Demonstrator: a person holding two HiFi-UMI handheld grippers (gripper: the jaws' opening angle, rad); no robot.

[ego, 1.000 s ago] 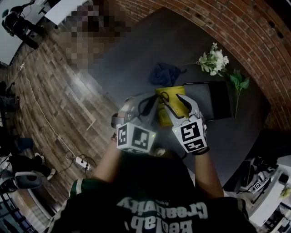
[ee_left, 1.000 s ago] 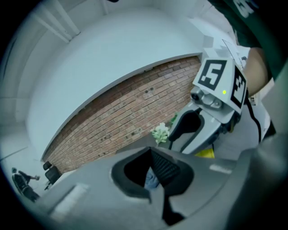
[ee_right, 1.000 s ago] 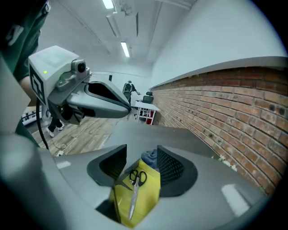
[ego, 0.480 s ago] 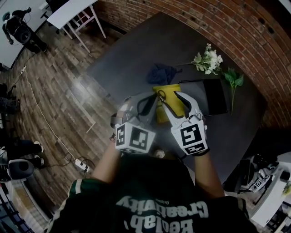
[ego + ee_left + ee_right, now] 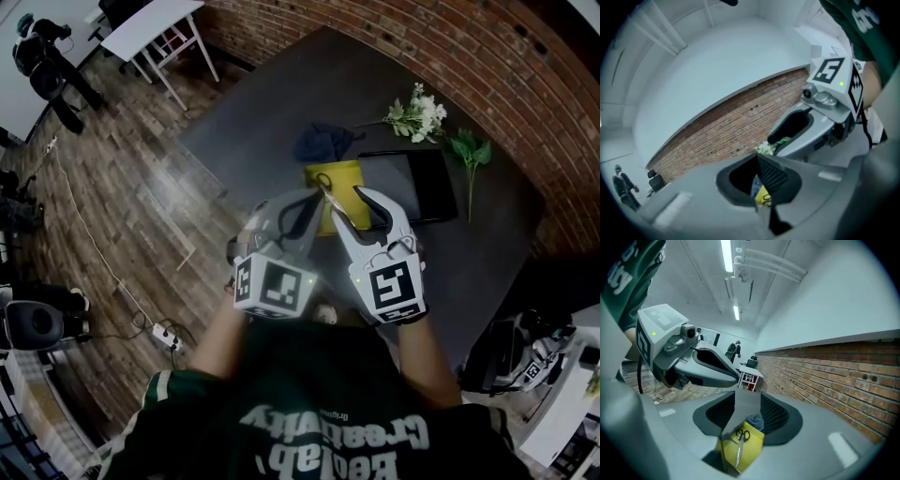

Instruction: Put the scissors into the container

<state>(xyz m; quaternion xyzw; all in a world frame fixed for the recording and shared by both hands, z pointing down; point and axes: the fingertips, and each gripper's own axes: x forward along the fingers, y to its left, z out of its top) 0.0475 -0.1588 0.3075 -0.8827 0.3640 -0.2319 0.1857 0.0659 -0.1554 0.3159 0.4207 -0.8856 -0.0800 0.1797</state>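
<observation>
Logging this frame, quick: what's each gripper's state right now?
Left gripper: closed, tips together, holding nothing.
Right gripper: open, jaws have just been closing, nothing between them.

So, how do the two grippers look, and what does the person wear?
The left gripper and right gripper have light grey curved jaws, black ribbed pads and a white cube each with black square markers. The shirt is dark green with white lettering.

Scissors (image 5: 738, 448): bright metal blades, black plastic-looking handles. Yellow container (image 5: 754, 444) reads matt and smooth, plastic by the look. Upper centre, soft crumpled blue cloth (image 5: 323, 142). Tabletop (image 5: 281, 103) is dark, smooth, matt. Top right, rough brick wall (image 5: 506, 75); left, wooden plank floor (image 5: 122, 197) with a sheen.
</observation>
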